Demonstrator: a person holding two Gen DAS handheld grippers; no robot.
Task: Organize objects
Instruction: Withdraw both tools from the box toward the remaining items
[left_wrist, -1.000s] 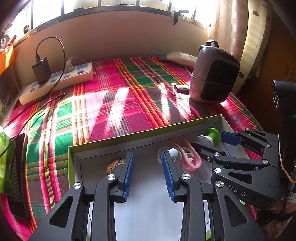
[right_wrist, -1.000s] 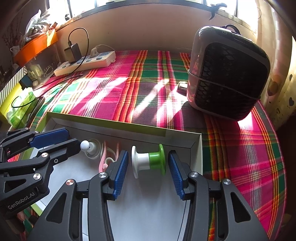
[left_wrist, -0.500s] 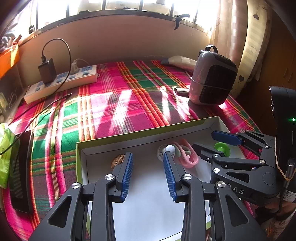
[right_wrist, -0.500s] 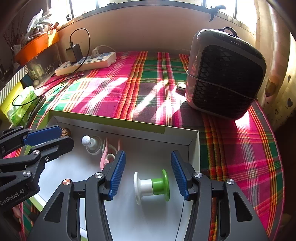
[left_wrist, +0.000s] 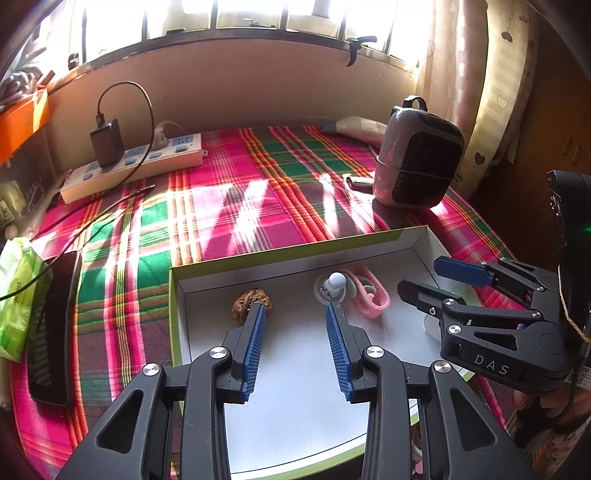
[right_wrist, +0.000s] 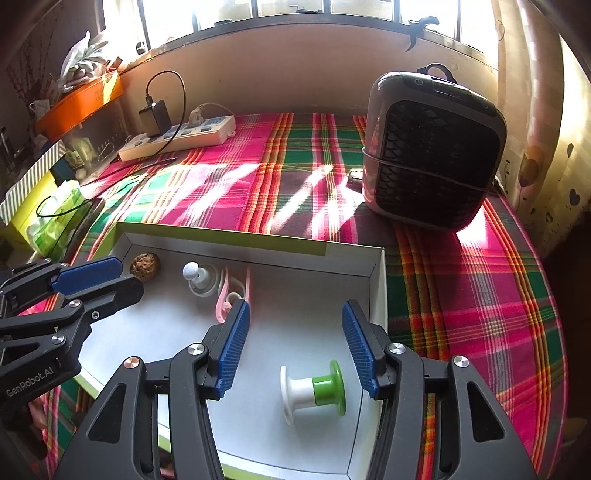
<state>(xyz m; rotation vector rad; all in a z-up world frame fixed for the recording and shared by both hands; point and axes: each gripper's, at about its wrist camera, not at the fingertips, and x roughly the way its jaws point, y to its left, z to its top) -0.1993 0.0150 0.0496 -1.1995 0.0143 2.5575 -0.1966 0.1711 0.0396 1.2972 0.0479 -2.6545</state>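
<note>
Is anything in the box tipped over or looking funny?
The green and white spool lies on its side in the box, between the open right gripper fingers, untouched. The walnut seems unbroken. Nothing looks spilled.

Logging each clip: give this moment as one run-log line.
left tool: open, over tray | right tool: open, above spool | spool: lying in tray | tray also holds: walnut, white knob, pink clip
</note>
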